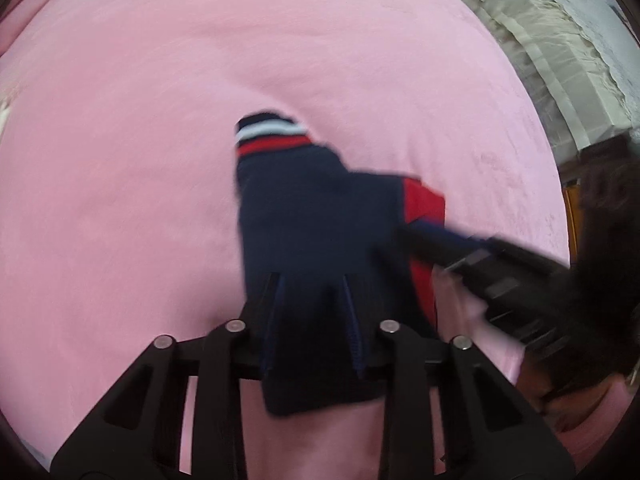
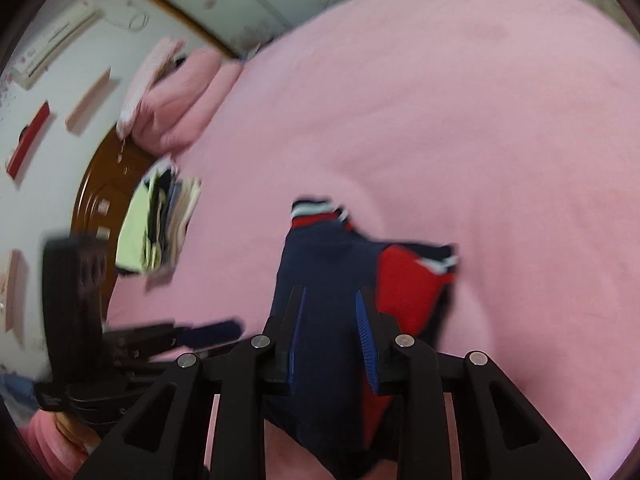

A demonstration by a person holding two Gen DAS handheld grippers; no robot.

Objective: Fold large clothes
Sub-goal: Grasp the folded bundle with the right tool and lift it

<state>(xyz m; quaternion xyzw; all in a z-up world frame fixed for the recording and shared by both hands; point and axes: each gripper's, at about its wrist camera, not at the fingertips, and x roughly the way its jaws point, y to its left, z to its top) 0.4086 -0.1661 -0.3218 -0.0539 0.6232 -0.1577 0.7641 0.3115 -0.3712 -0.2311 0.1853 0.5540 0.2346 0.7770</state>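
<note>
No legible text, label or number anywhere

Motion-blurred stack of clothes (image 2: 160, 224) beside headboard (image 2: 94, 200)

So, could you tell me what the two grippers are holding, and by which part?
Both seem to hold the navy-and-red garment over the pink bed: left gripper and right gripper each on its near navy edge.

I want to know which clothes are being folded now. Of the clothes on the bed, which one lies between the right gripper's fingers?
The navy and red garment, with striped cuff, lies there; the folded stack sits apart near the headboard.
</note>
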